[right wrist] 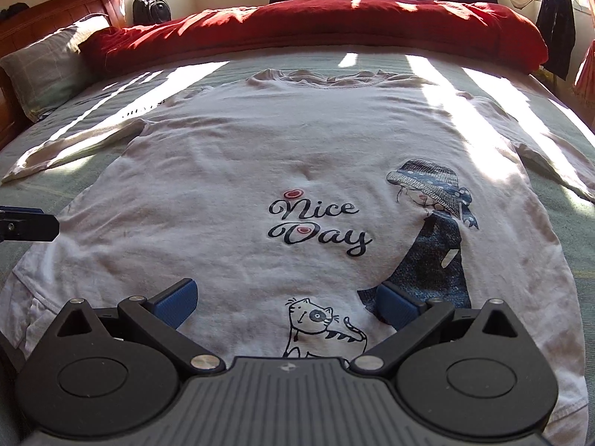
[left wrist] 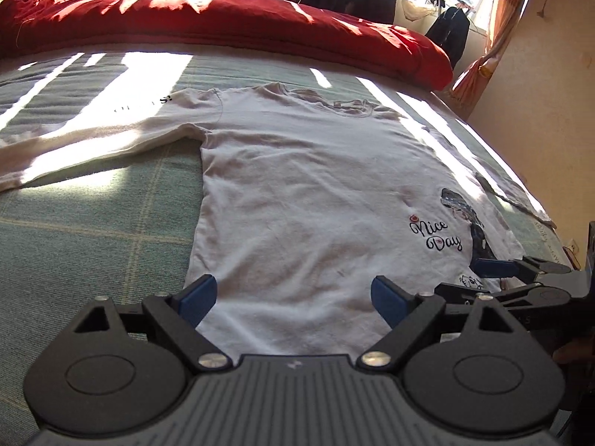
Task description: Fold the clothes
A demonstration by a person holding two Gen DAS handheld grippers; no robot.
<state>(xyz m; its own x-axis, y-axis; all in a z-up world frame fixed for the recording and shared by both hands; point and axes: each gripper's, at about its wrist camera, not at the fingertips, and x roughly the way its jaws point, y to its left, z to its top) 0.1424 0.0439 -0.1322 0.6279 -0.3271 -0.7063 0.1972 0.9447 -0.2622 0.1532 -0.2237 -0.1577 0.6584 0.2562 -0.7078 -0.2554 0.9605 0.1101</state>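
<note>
1. T-shirt (right wrist: 230, 156): a white long-sleeved one with a "Nice Day" print (right wrist: 319, 228), lying spread flat and face up on the green checked bed (left wrist: 93, 230), hem nearest, collar toward the far red duvet (right wrist: 316, 26), both sleeves stretched out to left and right.
2. Left gripper (left wrist: 293, 297) hangs over the near left part of the hem, its jaws spread wide and holding nothing. Right gripper (right wrist: 286, 299) sits over the near middle of the hem by the cat drawing (right wrist: 319, 329), its jaws likewise spread and empty.
3. Judged step: no fold shows in the shirt; both tools look poised at the hem. Such a flat lie suits either a shirt laid out for folding or one opened again, so I name no move.
4. Any grasp here would call for pinching thin cloth off the bed without catching the sheet.
5. The right view alone shows the pillow (right wrist: 48, 67) and whole print; the left view alone shows the full left sleeve (left wrist: 85, 145) and a wall at far right.
</note>
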